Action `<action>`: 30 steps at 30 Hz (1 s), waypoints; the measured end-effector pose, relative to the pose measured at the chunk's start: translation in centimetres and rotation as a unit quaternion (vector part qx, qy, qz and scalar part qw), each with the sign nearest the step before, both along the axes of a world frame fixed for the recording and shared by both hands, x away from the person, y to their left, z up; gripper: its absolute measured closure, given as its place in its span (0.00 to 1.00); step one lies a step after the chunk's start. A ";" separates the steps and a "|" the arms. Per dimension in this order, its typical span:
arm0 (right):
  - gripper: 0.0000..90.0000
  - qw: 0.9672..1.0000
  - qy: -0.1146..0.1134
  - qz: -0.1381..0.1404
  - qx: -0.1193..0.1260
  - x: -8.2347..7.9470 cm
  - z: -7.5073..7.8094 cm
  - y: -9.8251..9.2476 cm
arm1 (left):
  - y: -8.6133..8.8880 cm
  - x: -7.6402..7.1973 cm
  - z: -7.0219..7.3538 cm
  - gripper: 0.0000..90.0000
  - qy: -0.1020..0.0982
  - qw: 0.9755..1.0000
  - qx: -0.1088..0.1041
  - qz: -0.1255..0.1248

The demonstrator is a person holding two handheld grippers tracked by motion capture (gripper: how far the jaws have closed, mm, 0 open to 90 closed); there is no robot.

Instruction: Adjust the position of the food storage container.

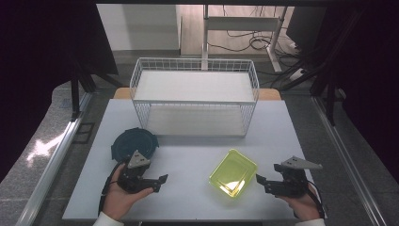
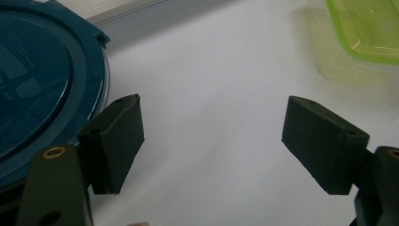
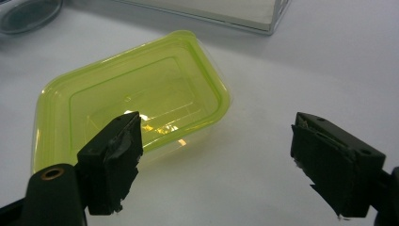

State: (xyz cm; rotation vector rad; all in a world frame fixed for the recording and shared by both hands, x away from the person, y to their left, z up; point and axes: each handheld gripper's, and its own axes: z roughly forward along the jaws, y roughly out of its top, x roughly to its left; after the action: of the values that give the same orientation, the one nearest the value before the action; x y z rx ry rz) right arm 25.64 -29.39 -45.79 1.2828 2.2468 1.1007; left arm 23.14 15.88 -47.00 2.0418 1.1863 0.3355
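A round dark-blue lidded container [image 1: 133, 144] sits on the white table at the front left. Just in front of it my left gripper [image 1: 161, 181] is held low and open, nothing between its jaws. In the left gripper view the blue container [image 2: 37, 89] lies beside the left jaw, and the left gripper [image 2: 211, 141] points at bare table. A yellow-green rectangular plastic tub [image 1: 233, 174] lies at the front right. My right gripper [image 1: 259, 182] is open just right of it. In the right gripper view the tub [image 3: 131, 101] lies ahead and left of the right gripper [image 3: 214, 160].
A white two-tier wire shelf rack [image 1: 195, 96] stands at the back middle of the table [image 1: 188, 155], both tiers bare. Dark curtains flank the scene. A desk frame and cables lie on the floor behind.
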 end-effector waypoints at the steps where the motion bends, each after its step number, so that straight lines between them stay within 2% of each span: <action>1: 0.19 1.000 0.002 -0.001 0.000 0.0 0.0 0.0 | -0.1 0.1 -0.1 0.23 0.002 1.000 0.001 0.000; 9: 0.19 1.000 0.000 0.006 -0.010 0.0 -0.1 0.2 | -0.3 0.1 -0.1 0.23 0.006 1.000 0.006 -0.004; 15: 0.20 1.000 -0.009 0.003 -0.005 -0.5 0.3 0.2 | 0.2 -0.3 0.3 0.24 -0.001 1.000 -0.005 0.003; 23: 0.20 1.000 -0.016 0.001 -0.007 -0.5 0.6 0.6 | 0.5 -0.5 0.5 0.25 -0.004 1.000 -0.009 -0.010; 30: 0.20 1.000 -0.012 0.003 -0.013 -0.1 0.4 0.6 | 2.4 -0.2 1.1 0.25 -0.010 1.000 -0.026 0.008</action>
State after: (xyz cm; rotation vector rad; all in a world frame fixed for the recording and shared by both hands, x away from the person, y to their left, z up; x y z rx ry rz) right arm 25.56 -28.75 -45.40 1.2461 2.2425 1.0788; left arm 22.94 18.23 -45.86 1.9811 1.1893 0.3286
